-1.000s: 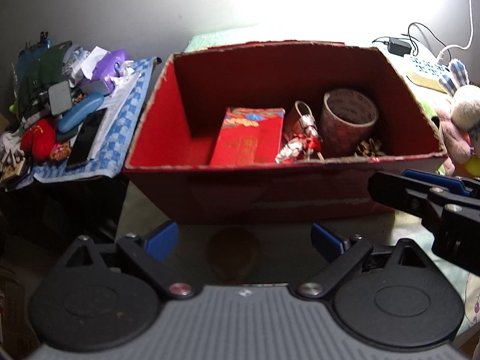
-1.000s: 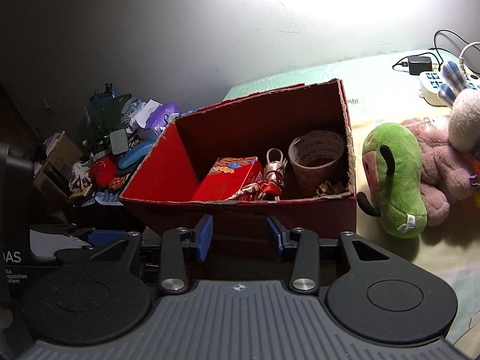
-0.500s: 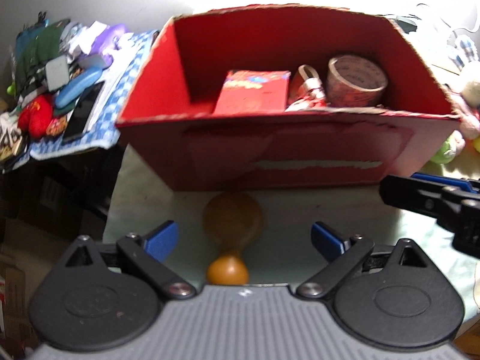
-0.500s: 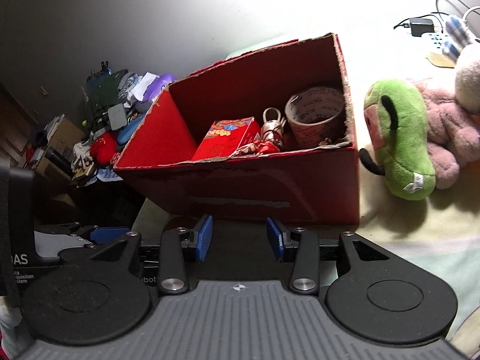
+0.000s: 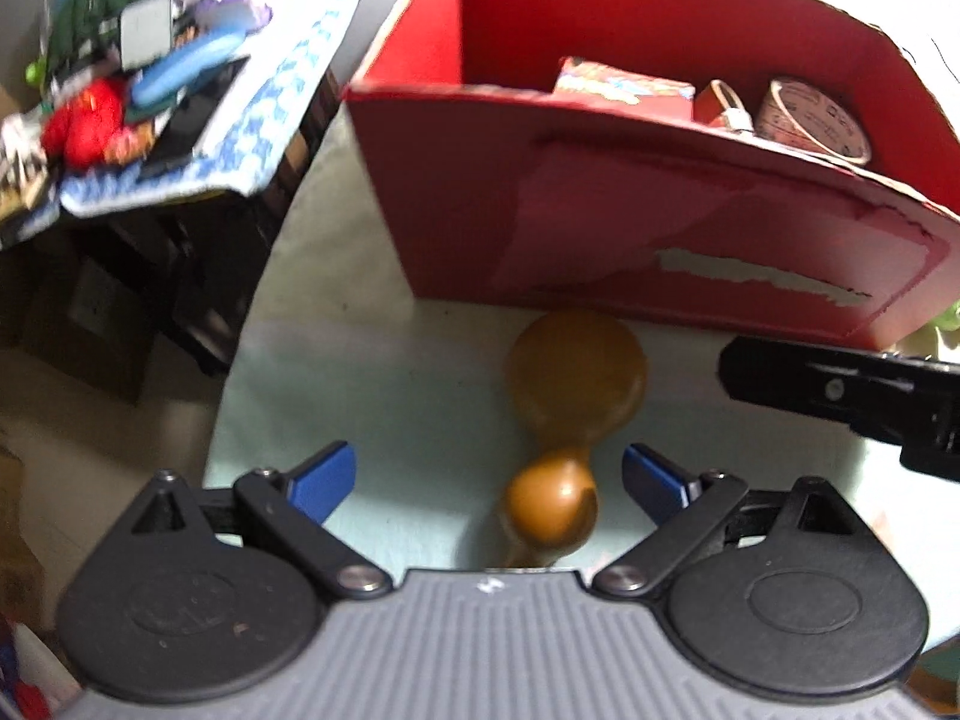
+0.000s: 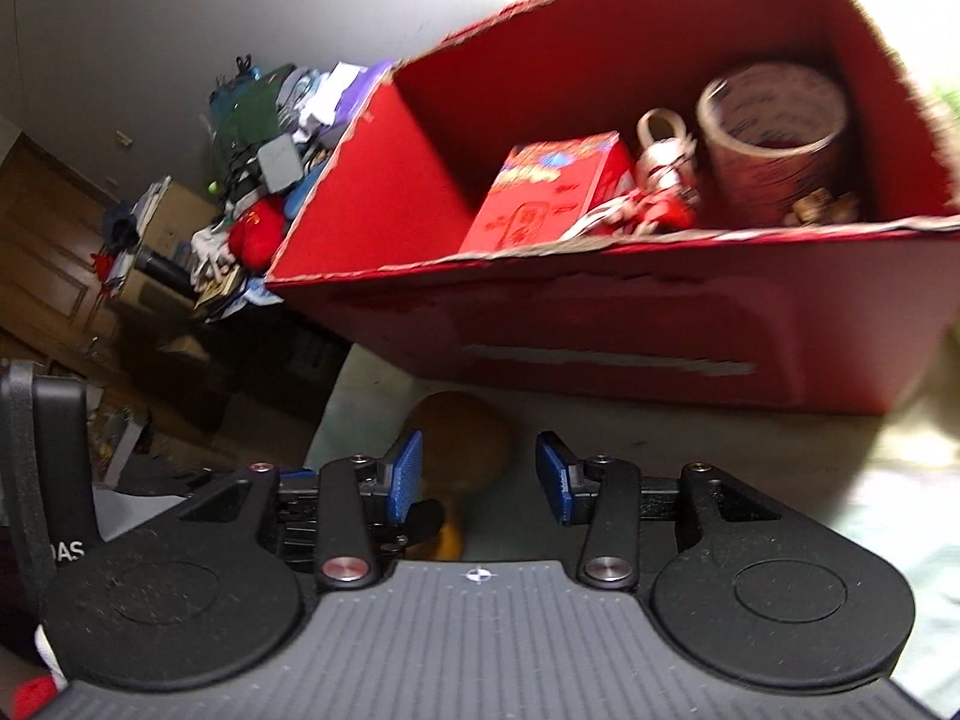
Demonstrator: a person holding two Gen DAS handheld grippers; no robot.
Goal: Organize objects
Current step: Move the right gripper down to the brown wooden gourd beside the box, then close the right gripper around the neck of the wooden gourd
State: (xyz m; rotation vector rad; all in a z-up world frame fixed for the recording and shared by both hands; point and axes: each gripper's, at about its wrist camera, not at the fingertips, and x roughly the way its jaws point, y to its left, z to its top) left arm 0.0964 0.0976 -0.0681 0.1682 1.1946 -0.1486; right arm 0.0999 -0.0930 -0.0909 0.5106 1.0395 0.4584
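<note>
Looking down from the left wrist view, the left tongs [image 5: 487, 480] are spread wide with nothing gripped. A brown gourd-shaped wooden thing [image 5: 570, 414] lies on the pale green tabletop [image 5: 384, 396] right in the gap between the blue pads [image 5: 321, 480], its smaller knob end nearest the camera and its big round end pointing at the red cardboard box [image 5: 630, 222]. The pads aren't touching it, there's clear tabletop on both sides of the knob.

The box sits just past the gourd thing, top open, front wall scuffed with a torn pale strip. Inside it, from the right wrist view: a red printed packet [image 6: 552, 192] leaning up near the middle, a small red and white trinket with a loop on top [image 6: 663, 174] just beside it, and a roll of tape [image 6: 774, 138] standing toward the right end, plus some little brown bits in the corner that are too blurry to call.

The right tongs [image 6: 477, 474] are partway apart and have just been widening, nothing between the pads. From that view the gourd thing shows behind the left pad, not inside the gap. In the left view, the right tongs poke in from the right edge as a black bar, near the box's front wall.

Off the left edge of the tabletop there's a messy pile [image 5: 138, 78] on a blue checked cloth [image 5: 270, 120], well apart from the box.
</note>
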